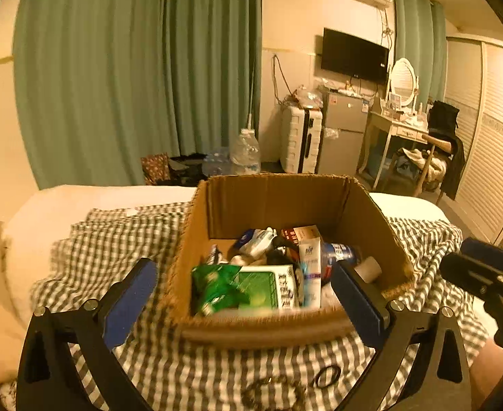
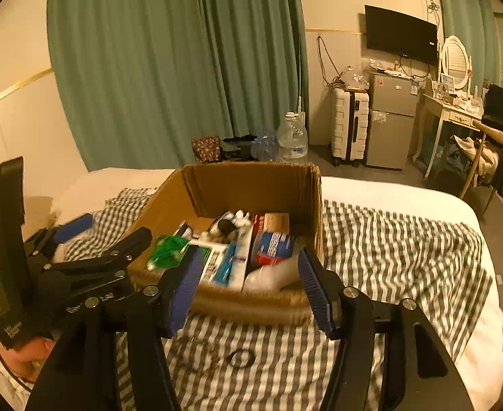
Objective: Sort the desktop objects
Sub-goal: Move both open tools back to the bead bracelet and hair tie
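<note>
A cardboard box sits on the checked cloth on the bed, packed with a green packet, a white carton and a white tube. From the left wrist, the left gripper stands wide open and empty before the box's near rim, the right gripper showing only as a dark edge at far right. The right wrist shows the right gripper partly open with nothing held, the left gripper's whole body beside it, and a black ring on the cloth more clearly

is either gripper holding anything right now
No. The left gripper and right gripper are both open, nothing between their fingers, hovering before the cardboard box.
</note>
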Available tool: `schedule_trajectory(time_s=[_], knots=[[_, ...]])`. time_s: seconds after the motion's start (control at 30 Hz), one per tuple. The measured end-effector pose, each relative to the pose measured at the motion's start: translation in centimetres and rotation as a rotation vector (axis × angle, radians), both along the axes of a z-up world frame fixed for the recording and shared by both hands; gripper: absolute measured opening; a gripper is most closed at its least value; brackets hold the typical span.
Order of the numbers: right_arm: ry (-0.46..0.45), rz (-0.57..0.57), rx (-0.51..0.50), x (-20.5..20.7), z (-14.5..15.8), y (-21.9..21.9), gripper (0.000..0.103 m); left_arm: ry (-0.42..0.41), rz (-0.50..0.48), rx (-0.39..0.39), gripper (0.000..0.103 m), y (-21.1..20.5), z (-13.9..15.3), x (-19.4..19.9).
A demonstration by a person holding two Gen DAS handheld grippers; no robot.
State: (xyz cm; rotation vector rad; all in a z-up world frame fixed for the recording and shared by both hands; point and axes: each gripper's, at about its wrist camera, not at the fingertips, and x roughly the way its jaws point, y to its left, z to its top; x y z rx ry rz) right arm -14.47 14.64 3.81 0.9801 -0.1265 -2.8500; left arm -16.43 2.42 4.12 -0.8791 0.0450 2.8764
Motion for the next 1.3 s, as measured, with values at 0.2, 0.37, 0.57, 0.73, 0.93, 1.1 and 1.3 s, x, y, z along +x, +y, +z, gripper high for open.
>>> schedule_trajectory(time_s=[0.2, 0.37, 0.57, 0.73, 0.93, 1.1, 1.3], knots=[[-0.045, -0.006, -0.027, 3.4, -3.1, 0.4, 0.058, -0.024, 0.023, 0.052, 0.103, -2.4, -2.9, 5.0], [-0.07, -0.015, -0.036, 4.9, -6.4, 0.9, 0.069, -0.112, 0.096, 0.101, 0.103, -4.0, -7.6, 6.5], [-0.096, -0.023, 0.008, 4.9, -9.2, 0.3, 0.077, -0.161, 0.125, 0.094, 0.103, -4.3, -12.0, 7.0], [-0.159, -0.006, 0.028, 4.2, -11.4, -0.5, 0.078, -0.184, 0.03, 0.011, 0.103, -2.4, -14.0, 6.5], [-0.197, 0.004, 0.053, 3.3, -12.9, -1.3, 0.079, -0.256, -0.065, 0.002, 0.103, -0.1, -16.7, 5.5], [-0.216, -0.014, 0.057, 2.8, -13.5, -1.1, 0.079, -0.286, -0.068, -0.064, 0.103, 1.3, -18.1, 4.0], [-0.244, -0.02, 0.045, 2.0, -14.7, -1.3, 0.08, -0.324, 0.037, 0.026, 0.103, -0.8, -19.4, 2.3]])
